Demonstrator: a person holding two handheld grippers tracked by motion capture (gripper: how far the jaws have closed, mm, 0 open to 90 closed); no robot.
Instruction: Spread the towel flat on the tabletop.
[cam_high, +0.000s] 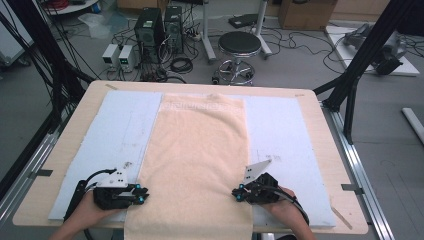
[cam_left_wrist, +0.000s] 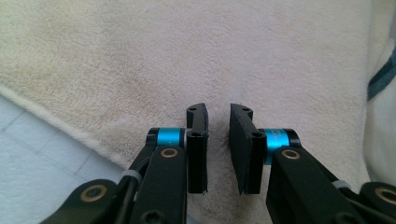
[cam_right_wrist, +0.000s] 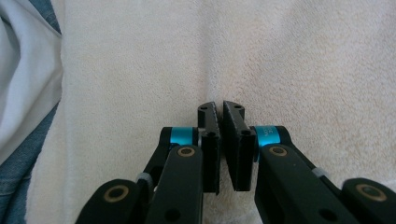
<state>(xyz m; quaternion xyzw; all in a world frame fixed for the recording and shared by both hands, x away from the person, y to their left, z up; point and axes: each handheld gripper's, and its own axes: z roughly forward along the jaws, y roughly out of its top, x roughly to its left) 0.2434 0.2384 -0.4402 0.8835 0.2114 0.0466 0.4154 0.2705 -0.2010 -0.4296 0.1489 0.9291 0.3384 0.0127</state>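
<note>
1. High view: a cream towel (cam_high: 197, 160) lies flat down the middle of the table (cam_high: 310, 107), over a pale blue mat (cam_high: 117, 135), its near end hanging off the bottom edge.
2. The left gripper (cam_high: 141, 194) sits at the towel's lower left edge, the right gripper (cam_high: 236, 194) at its lower right, likely placed to lift both sides evenly.
3. Left gripper view: jaws stand slightly parted over the terry, pinching nothing.
4. Right gripper view: jaws nearly meet; a small fold rises at their tips, whether it is caught is unclear.

A: Is any text, label or number showing legibly?

B: None. Faint lettering is showing on the blue collar (cam_right_wrist: 268, 135) of the right tool (cam_right_wrist: 219, 112), too small to read.
</note>
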